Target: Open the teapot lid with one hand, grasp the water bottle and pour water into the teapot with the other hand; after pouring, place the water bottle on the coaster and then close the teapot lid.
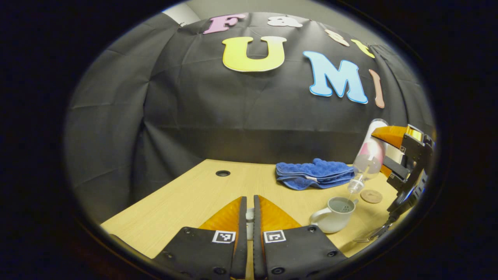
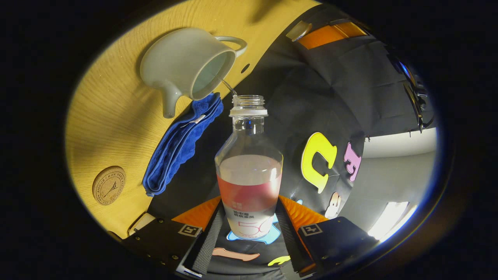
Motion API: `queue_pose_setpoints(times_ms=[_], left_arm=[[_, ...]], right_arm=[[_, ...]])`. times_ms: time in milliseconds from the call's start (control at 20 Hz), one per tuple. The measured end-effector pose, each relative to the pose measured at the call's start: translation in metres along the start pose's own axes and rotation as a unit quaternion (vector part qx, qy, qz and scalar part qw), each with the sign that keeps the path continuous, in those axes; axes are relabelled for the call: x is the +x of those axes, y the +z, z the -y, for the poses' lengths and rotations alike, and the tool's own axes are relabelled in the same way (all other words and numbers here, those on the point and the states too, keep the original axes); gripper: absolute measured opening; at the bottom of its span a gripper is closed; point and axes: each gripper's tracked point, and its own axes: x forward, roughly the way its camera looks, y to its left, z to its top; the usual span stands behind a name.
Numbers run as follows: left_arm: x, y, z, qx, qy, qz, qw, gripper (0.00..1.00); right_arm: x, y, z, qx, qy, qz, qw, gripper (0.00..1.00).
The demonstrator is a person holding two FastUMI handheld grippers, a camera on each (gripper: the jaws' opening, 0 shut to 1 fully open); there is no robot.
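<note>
Right gripper view: tool [image 2: 249, 217] clamps bottle [image 2: 249, 175], tipped over teapot [image 2: 186, 62].

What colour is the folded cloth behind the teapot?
The cloth is bright blue, clearest in the left gripper view.

A smooth, matt ceramic teapot [image 2: 186, 62] sits on the pale wood-grain worktop [image 1: 186, 198] beside a nubby blue terry cloth [image 1: 315, 173] and round cork coaster [image 2: 109, 185], while the water bottle [image 2: 249, 171] is clear glossy plastic.

Recording booth: black cloth wall [image 1: 233, 116], wooden desk [image 1: 186, 198].
</note>
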Motion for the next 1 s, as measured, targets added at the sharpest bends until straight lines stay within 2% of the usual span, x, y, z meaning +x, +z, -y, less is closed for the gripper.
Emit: queue_pose_setpoints(times_ms=[150,200,250,800,850,1000], left_arm=[[0.000,0.000,0.000,0.000,-0.001,-0.001,1.000,0.13],[0.000,-0.001,0.001,0.000,-0.002,-0.002,1.000,0.13],[0.000,-0.001,0.001,0.000,-0.002,-0.002,1.000,0.13],[0.000,-0.001,0.001,-0.001,-0.004,-0.003,1.000,0.13],[0.001,-0.003,0.002,-0.001,-0.004,-0.004,1.000,0.13],[0.000,-0.001,0.001,-0.002,-0.005,-0.004,1.000,0.13]], right_arm=[[0.000,0.001,0.000,-0.010,0.000,0.007,1.000,0.77],[0.002,0.001,0.001,-0.011,0.001,0.007,1.000,0.74],[0.002,-0.001,0.001,-0.012,0.000,0.006,1.000,0.77],[0.002,0.005,0.009,-0.041,-0.025,0.023,0.999,0.77],[0.001,0.007,0.004,-0.036,-0.015,0.027,0.999,0.77],[0.002,0.002,-0.012,0.027,0.019,0.011,0.999,0.77]])
